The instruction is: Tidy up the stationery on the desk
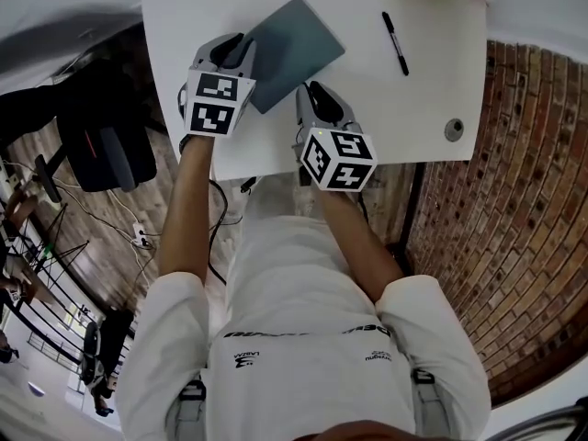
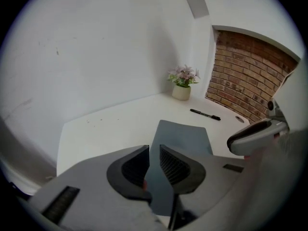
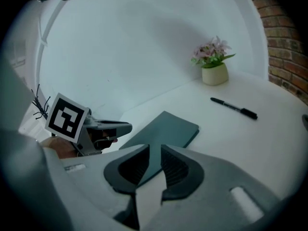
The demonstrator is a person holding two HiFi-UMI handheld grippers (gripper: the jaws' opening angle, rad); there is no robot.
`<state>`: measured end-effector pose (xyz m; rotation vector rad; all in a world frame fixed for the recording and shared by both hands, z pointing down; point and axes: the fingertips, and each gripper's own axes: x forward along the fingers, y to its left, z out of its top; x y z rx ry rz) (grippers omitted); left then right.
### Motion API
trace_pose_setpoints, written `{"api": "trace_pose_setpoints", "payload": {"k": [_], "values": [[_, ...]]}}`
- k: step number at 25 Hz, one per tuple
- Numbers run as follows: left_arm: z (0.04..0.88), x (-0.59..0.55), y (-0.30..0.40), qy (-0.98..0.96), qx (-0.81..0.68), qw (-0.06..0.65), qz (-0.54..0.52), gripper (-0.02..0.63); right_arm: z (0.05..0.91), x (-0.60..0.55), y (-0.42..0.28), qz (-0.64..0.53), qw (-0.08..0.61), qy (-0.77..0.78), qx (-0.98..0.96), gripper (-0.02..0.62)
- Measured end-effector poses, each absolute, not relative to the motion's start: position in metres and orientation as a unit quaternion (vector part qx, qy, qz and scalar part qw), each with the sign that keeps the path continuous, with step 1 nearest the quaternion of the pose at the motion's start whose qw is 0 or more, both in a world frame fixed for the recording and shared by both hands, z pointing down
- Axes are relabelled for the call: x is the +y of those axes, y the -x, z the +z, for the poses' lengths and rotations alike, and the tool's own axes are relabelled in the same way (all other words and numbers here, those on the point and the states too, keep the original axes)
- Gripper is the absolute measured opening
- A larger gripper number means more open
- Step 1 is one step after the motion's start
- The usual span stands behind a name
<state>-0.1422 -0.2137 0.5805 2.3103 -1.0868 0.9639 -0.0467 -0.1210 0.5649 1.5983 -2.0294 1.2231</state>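
Head view is showing the notebook (image 1: 292, 49) lying on the desk (image 1: 413, 108) — left gripper (image 1: 244, 48) jaws pinching its edge, right gripper (image 1: 312, 92) jaws standing slightly apart around its near corner.

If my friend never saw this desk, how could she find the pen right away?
Look at the white desk with the little flower pot at its far edge. To the right of the dark notebook, on bare white, lies the pen, all alone. It is the only thin black stick there; the other things are flat, round or leafy.
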Motion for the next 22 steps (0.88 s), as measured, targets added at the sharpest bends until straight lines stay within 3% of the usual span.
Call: {"api": "trace_pose_setpoints", "payload": {"k": [22], "values": [[0.625, -0.226, 0.131, -0.815, -0.316, 0.299, 0.382, 0.071, 0.625, -0.123, 0.045, 0.487, 0.158, -0.552, -0.658, 0.072]]}}
